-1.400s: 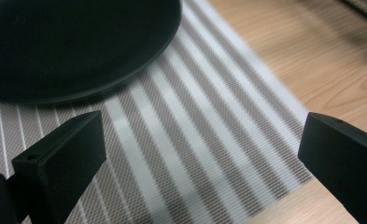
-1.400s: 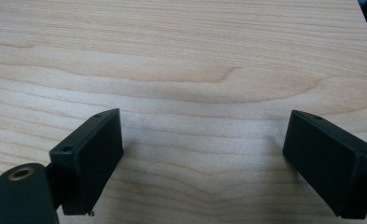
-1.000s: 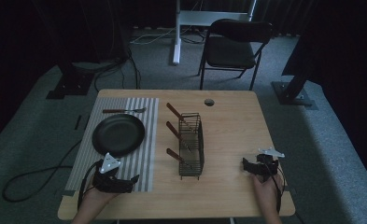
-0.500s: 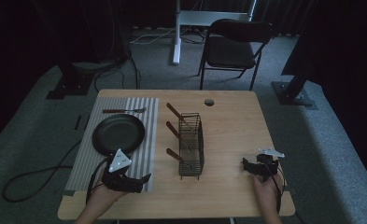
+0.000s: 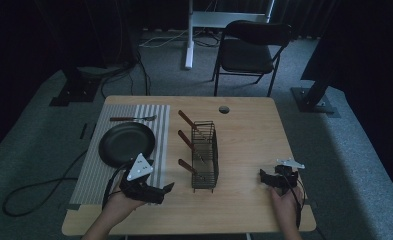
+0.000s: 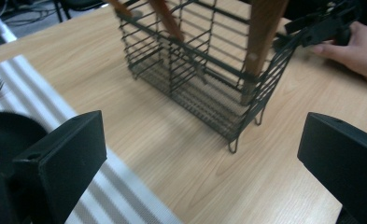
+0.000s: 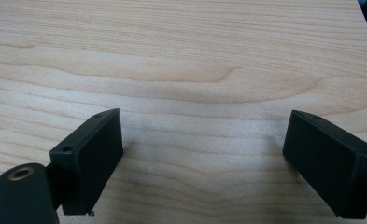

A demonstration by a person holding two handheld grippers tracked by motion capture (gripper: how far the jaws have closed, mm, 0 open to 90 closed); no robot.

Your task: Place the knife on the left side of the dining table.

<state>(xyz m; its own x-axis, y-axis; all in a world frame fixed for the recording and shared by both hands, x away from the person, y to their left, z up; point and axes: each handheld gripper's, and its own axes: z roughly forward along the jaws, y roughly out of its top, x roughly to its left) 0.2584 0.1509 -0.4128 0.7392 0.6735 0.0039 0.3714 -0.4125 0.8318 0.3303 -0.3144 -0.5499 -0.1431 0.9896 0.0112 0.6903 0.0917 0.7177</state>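
Wire rack (image 5: 204, 156) with wooden-handled utensils (image 5: 188, 141) mid-table, left gripper (image 5: 160, 191) just left of rack, jaws apart, empty, right gripper (image 5: 265, 178) well right of rack, jaws apart, empty

Black wire rack (image 5: 204, 155) upright at table centre, three wooden-handled utensils (image 5: 187, 119) leaning out its left side (handles up, tilted). In left gripper view rack (image 6: 204, 74) sits ahead.

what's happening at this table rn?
A person holds a gripper in each hand. The left gripper is open, empty, aimed at the wire rack, which holds wooden-handled utensils. The right gripper is open over bare table, holding nothing. A black pan and a fork sit untouched on the striped mat.
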